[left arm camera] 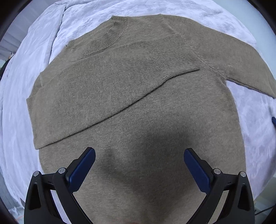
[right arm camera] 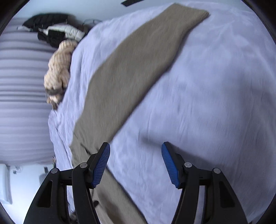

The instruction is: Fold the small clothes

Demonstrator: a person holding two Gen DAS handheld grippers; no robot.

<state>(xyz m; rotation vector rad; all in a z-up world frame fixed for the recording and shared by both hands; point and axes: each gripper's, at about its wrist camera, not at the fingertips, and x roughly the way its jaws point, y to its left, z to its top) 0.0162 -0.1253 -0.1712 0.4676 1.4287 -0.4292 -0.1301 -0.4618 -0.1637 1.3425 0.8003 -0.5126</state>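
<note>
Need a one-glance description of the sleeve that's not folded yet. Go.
Start at the pale sheet covering the bed, with the brown sweater spread flat on it. One sleeve already lies folded across the chest; the one you want, the unfolded sleeve, stretches straight out over bare sheet, ribbed cuff at its far end, ahead of the open right tool.

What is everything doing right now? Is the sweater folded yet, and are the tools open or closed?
Sweater: lying flat on the sheet, only partly folded.
Folded sleeve: laid across the chest, cuff near the far shoulder.
Other sleeve: stretched out straight on the sheet, not folded.
Left tool: open, holding nothing, over the sweater's lower part.
Right tool: open, holding nothing, beside the stretched-out sleeve.
Sheet: wrinkled.
Cream knit: bunched up at the bed's edge.
</note>
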